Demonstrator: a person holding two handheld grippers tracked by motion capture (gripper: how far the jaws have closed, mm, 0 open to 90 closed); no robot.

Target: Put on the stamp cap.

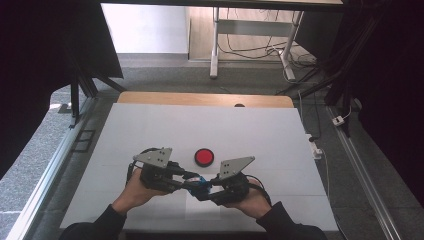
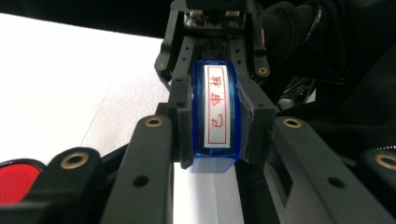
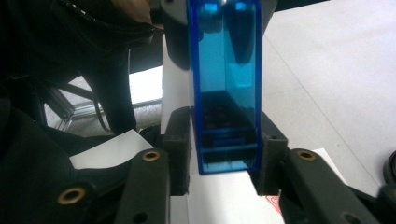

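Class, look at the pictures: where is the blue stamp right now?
In the high view the blue stamp sits between the left hand-held gripper and the right hand-held gripper, just below the red button.

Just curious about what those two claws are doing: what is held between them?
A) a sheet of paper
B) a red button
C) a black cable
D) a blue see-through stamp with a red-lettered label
D: in the left gripper view the blue stamp with its red-lettered label sits clamped in the left gripper, while the right gripper brackets its other end; the red button lies apart on the table.
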